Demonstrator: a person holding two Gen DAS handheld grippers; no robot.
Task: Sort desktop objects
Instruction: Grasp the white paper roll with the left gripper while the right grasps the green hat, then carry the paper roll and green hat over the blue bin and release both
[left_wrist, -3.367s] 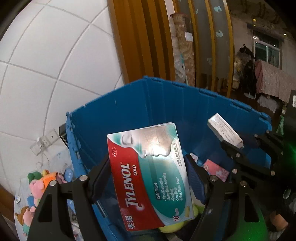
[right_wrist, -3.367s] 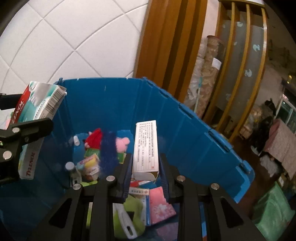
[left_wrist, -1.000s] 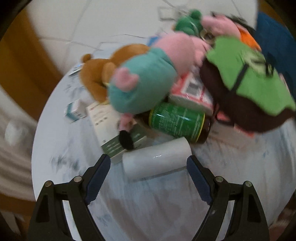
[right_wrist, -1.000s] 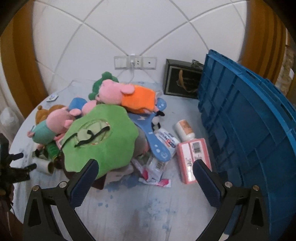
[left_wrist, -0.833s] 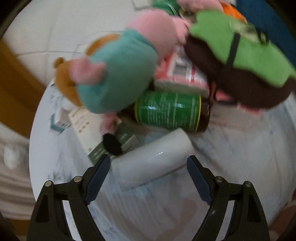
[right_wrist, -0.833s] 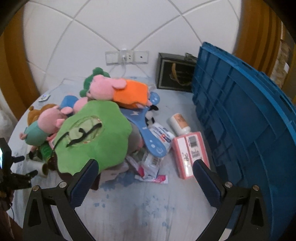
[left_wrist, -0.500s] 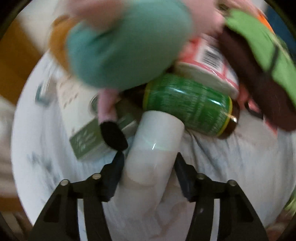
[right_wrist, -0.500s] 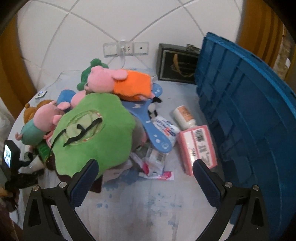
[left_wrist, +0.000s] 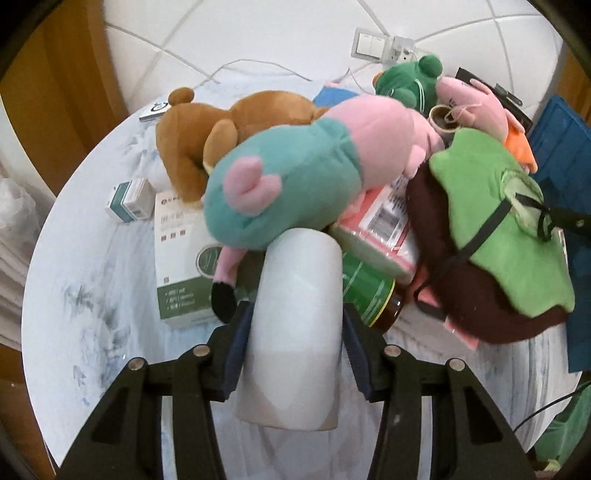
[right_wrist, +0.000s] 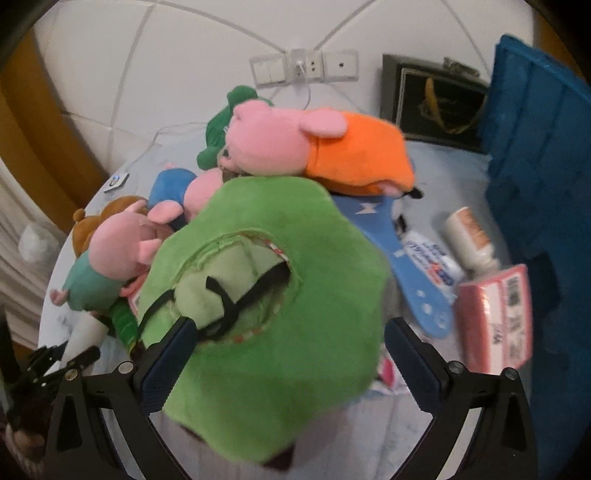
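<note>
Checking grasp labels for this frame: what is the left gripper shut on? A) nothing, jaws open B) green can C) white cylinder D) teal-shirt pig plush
C: in the left wrist view the left gripper has both pads pressed against the sides of the white cylinder, with the green can lying beside it, outside the jaws.

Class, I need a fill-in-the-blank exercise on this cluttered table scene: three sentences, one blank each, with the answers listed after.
1. The left claw is shut on a white ____.
2. The right claw is open around a plush toy whose top is ____ in colour.
3. The crate at the table's right edge is ____ in colour.

Missing words: cylinder; green; blue
</note>
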